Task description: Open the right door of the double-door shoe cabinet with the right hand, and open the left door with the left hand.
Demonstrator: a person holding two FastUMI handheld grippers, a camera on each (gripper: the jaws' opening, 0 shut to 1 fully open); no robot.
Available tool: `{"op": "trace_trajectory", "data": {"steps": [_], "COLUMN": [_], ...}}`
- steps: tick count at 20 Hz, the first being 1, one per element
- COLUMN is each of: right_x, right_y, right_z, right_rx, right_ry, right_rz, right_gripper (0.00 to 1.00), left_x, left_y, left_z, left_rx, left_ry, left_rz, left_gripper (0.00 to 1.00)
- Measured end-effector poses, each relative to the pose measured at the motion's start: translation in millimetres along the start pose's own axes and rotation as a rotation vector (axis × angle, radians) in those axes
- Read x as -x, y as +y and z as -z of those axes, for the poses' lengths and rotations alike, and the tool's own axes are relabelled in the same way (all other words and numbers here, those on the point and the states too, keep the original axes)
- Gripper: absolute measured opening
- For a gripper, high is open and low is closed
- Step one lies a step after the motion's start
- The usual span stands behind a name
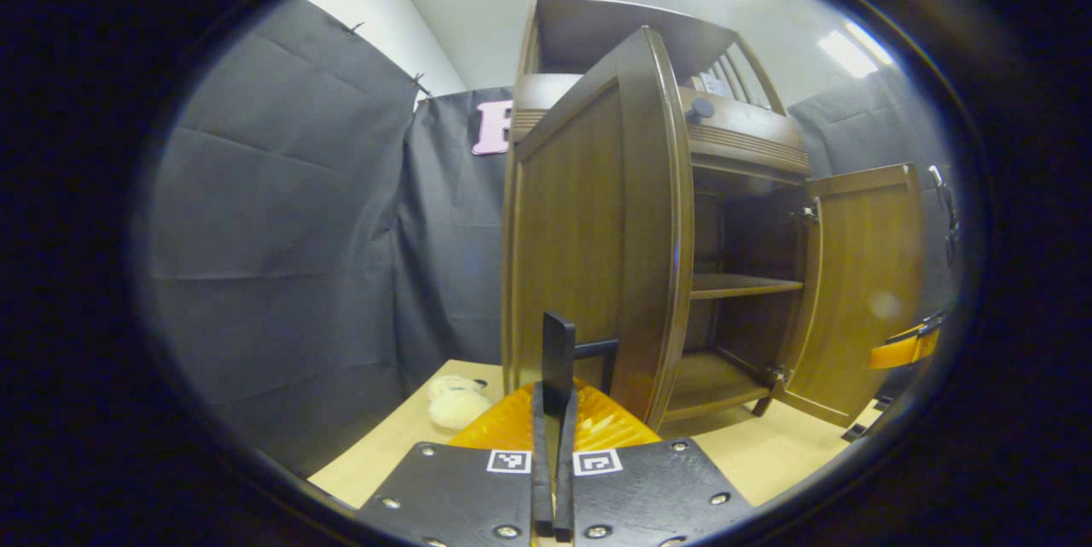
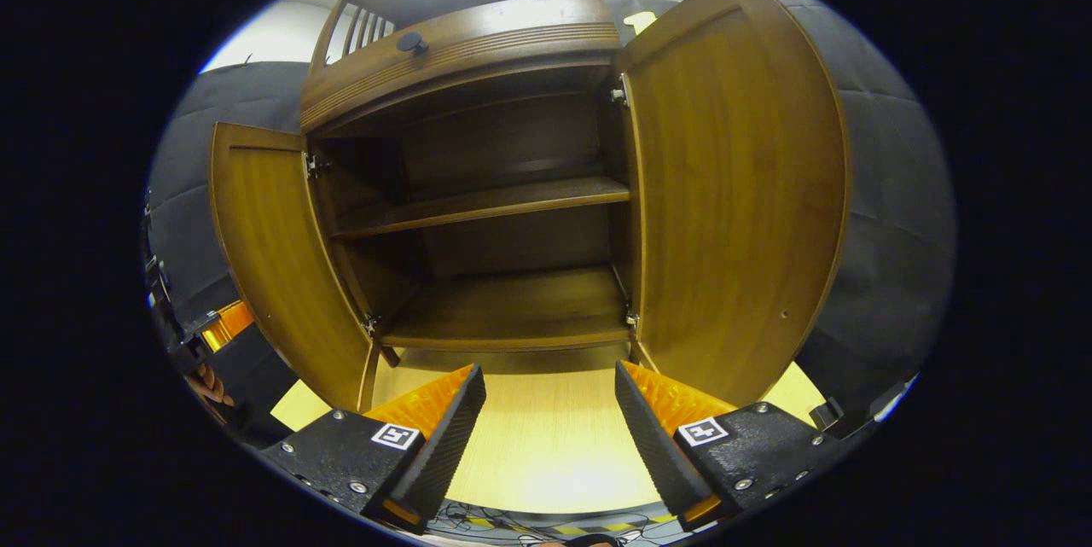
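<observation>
Both doors hang open. Our left gripper [image 1: 553,445] is clamped on the left door's [image 1: 597,231] handle [image 1: 559,355]; we swing it wider, wrist following the arc. Right gripper [image 2: 546,410] fingers apart, near the right door [image 2: 734,189].

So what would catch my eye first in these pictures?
The wooden shoe cabinet on the pale table, both doors swung wide and bare shelves inside. Close to the left door, the left tool is pinched on its dark handle, while the right tool hangs open before the cabinet.
</observation>
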State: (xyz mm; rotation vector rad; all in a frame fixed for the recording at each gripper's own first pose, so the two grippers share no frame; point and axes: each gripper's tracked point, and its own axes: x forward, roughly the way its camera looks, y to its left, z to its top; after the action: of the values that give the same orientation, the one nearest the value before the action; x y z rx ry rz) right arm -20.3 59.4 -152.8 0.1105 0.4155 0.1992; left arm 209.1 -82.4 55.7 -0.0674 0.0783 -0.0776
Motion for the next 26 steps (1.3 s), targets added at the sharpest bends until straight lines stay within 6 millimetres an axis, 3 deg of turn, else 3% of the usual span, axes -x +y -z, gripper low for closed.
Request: {"op": "trace_trajectory", "data": {"steps": [6,9,10,11,14,16,19,22,26], "right_x": [-4,-2,-1,0,2,3,5,3,10], "right_y": [9,0,-2,-4,-8,-9,-9,-12,-18], "right_z": [1,-7,-11,-13,-24,-29,-32,-26,-27], "right_rx": [0.02,0.047,0.058,0.065,0.083,0.079,0.065,0.056,0.061], "right_ry": [0.012,0.013,0.016,0.02,0.016,0.007,-0.003,0.011,-0.012], "right_rz": [-0.021,0.002,0.01,0.015,0.035,0.04,0.033,0.016,-0.008], "right_gripper": [0.92,0.92,0.92,0.92,0.92,0.92,0.92,0.94,0.92], "left_x": [7,6,5,5,5,6,12,29,64], "left_y": [62,85,95,103,103,103,107,122,118], "left_z": [-6,-16,-16,-15,-15,-15,-13,-8,-13], "left_rx": [0.038,0.092,0.069,0.062,0.132,0.137,0.136,0.128,0.109], "left_ry": [-0.013,-0.037,-0.034,-0.033,-0.043,-0.046,-0.037,-0.016,-0.002], "left_rz": [-0.008,0.051,0.047,0.052,0.082,0.083,0.062,0.004,-0.059], "left_gripper": [0.03,0.0,0.06,0.02,0.0,0.07,0.02,0.02,0.07]}}
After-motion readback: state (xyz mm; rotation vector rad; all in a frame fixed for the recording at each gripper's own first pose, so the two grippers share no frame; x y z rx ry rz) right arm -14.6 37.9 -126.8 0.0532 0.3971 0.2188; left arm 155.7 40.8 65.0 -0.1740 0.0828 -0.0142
